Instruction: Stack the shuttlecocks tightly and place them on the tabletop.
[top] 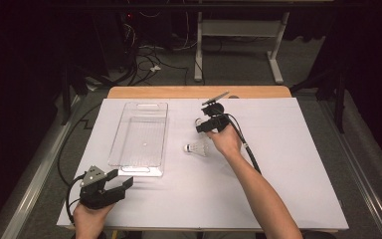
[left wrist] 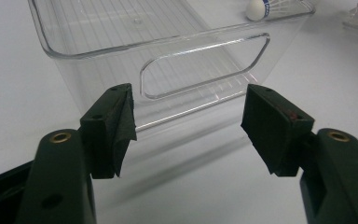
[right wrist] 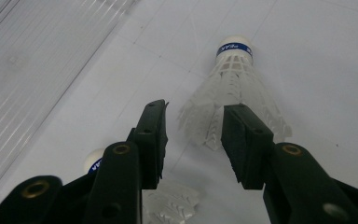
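Right gripper (right wrist: 193, 140): hanging over the middle of the white table (top: 288, 164), jaws partly open with nothing clamped, their tips sitting just short of the feather skirt of a shuttlecock (right wrist: 235, 88). That shuttlecock is lying on its side on the table, white cork with a blue band pointing away from the jaws. A second shuttlecock (right wrist: 165, 198) is lying below the jaws, cork beside the left one.

Left gripper (top: 114, 185): resting at the near left corner of the table, jaws standing wide open and empty, facing the near end wall of the bin (left wrist: 205, 70).

Bin: clear plastic, sitting left of centre, well apart from the shuttlecocks.
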A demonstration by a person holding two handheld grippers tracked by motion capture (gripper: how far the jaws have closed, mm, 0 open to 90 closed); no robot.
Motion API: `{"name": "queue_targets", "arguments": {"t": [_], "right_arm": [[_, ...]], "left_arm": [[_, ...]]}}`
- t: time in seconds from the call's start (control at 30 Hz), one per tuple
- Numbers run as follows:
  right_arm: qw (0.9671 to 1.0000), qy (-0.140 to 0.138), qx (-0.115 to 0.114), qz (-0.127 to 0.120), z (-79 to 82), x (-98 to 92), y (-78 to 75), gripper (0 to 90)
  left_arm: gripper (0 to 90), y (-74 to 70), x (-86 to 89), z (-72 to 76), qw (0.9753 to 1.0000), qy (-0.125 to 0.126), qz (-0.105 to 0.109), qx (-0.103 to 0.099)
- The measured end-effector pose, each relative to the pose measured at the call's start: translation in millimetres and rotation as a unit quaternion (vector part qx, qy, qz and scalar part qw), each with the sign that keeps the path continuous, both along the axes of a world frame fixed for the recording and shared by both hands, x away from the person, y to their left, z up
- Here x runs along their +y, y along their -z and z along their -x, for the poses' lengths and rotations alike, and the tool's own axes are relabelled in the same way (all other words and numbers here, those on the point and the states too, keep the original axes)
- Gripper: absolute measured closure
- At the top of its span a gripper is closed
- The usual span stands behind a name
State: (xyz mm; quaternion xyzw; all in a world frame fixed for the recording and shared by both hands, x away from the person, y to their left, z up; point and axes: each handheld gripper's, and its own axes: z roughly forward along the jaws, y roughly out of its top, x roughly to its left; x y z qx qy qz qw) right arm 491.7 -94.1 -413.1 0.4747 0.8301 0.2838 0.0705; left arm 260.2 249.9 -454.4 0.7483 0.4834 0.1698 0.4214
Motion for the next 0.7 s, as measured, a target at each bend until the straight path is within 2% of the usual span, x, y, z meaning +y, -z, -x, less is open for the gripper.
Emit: {"name": "queue_targets", "arguments": {"t": [0.17,0.4,0.7], "right_arm": [[1.0000,0.007,0.003,0.000,-3.2,0.5,1.1,61.3],[1.0000,0.006,0.001,0.004,-6.3,6.5,1.6,62.7],[0.9998,0.018,-0.002,0.013,-10.5,10.8,3.0,66.6]], "left_arm": [[35.2,-0.2,-1.4,0.2,1.0000,0.002,-0.006,-0.001],[35.2,-0.2,-1.0,0.4,1.0000,0.001,-0.002,-0.001],[35.3,-0.2,-1.0,0.5,1.0000,0.004,-0.003,-0.002]]}}
